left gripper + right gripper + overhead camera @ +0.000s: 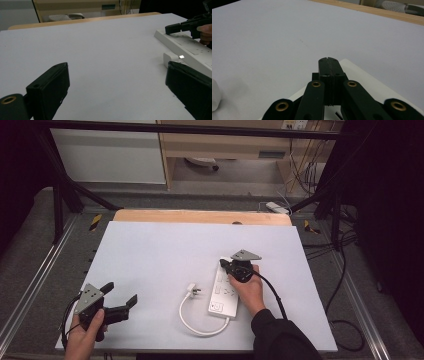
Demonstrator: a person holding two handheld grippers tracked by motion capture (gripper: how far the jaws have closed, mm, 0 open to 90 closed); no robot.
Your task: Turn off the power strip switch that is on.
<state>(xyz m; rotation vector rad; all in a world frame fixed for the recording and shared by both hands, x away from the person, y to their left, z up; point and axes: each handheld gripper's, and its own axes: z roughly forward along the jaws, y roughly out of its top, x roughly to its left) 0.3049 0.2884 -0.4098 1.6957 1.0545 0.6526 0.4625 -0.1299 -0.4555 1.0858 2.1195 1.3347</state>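
Observation:
A white power strip (223,294) lies on the white table sheet (165,250), right of centre. Its short white cable (192,325) loops round to a plug (192,290) lying just left of it. My right gripper (224,264) is shut with nothing between its jaws, its tip over the strip's far end (362,77); the closed tips (328,60) point across the sheet. I cannot tell whether they touch the strip. My left gripper (120,294) is held open and empty near the front left, facing the plug (169,59), the strip (186,50) and the right gripper (173,28).
A wooden table edge (200,216) runs along the far side of the sheet. Metal frame rails (40,270) flank the table, and black cables (345,320) lie on the floor at the right. Shelving and wiring stand beyond the table.

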